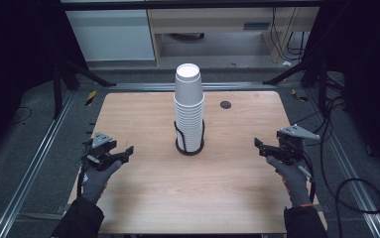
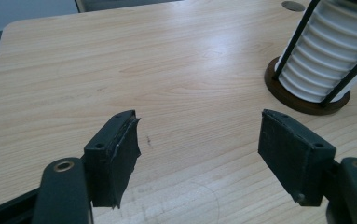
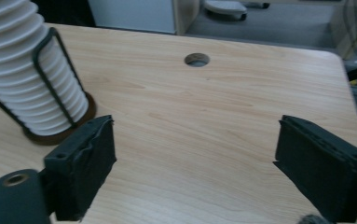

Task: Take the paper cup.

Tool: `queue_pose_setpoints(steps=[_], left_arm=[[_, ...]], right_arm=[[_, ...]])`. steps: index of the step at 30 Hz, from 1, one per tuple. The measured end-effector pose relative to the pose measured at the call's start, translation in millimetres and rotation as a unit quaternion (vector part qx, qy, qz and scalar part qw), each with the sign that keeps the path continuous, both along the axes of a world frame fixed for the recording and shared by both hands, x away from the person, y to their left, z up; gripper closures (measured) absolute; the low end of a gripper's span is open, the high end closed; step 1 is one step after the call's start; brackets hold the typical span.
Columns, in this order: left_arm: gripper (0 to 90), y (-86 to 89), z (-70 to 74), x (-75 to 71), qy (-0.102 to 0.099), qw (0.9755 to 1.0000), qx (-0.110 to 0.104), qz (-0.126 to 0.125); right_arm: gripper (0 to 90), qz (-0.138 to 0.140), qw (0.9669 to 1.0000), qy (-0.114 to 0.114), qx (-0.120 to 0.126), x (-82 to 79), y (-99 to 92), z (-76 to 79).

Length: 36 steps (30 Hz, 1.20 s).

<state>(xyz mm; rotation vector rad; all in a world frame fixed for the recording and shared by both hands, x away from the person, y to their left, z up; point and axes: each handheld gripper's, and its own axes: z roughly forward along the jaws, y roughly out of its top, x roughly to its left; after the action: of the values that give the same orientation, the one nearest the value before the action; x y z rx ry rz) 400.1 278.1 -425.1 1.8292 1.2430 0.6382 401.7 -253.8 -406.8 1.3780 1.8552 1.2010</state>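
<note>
A cup stack (image 1: 189, 106) stands in a wire holder (image 1: 189, 145) mid-table (image 1: 143, 198). Left tongs (image 1: 124, 153) and right tongs (image 1: 260, 147) hover near the side edges, both spread, pinching nothing.

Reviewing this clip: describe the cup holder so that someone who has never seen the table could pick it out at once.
Start from the wooden table. Near its middle a tall stack of white paper cups stands upside down. The holder is the dark round base under that stack, with thin black wire uprights rising along the lower cups. The only other dark round mark is a small flat hole beyond it, with nothing standing on it.
</note>
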Motion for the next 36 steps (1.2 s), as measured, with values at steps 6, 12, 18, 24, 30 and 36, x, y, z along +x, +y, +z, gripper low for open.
queue_pose_setpoints(steps=[6, 12, 18, 24, 30, 36], left_arm=[[28.2, -5.9, -2.6, -2.3, 0.003, 1.0, -0.003, -0.009], [28.0, -5.8, -5.7, -2.5, 0.004, 0.9999, -0.001, -0.012], [27.8, -4.5, -6.0, -3.7, 0.0, 0.9999, -0.003, -0.01], [27.5, -2.8, -9.1, -2.5, 0.003, 1.0, 0.002, -0.007], [27.4, -3.5, -10.9, -1.6, 0.008, 0.9999, 0.005, -0.01], [27.2, -2.7, -11.9, -1.1, 0.01, 0.9998, 0.012, -0.009]], right_arm=[[7.8, 0.039, 0.9989, -0.009, 0.025, -2.7, 5.0, 6.0], [16.5, 0.059, 0.9973, -0.038, 0.023, -5.8, 16.5, 17.2], [19.7, 0.078, 0.9932, -0.083, 0.023, -2.9, 32.5, 43.5], [20.7, 0.092, 0.9892, -0.112, 0.022, 8.5, 49.8, 69.0], [20.6, 0.112, 0.9851, -0.127, 0.03, 16.4, 67.9, 89.7], [20.6, 0.136, 0.9796, -0.142, 0.04, 26.4, 92.6, 112.7]])
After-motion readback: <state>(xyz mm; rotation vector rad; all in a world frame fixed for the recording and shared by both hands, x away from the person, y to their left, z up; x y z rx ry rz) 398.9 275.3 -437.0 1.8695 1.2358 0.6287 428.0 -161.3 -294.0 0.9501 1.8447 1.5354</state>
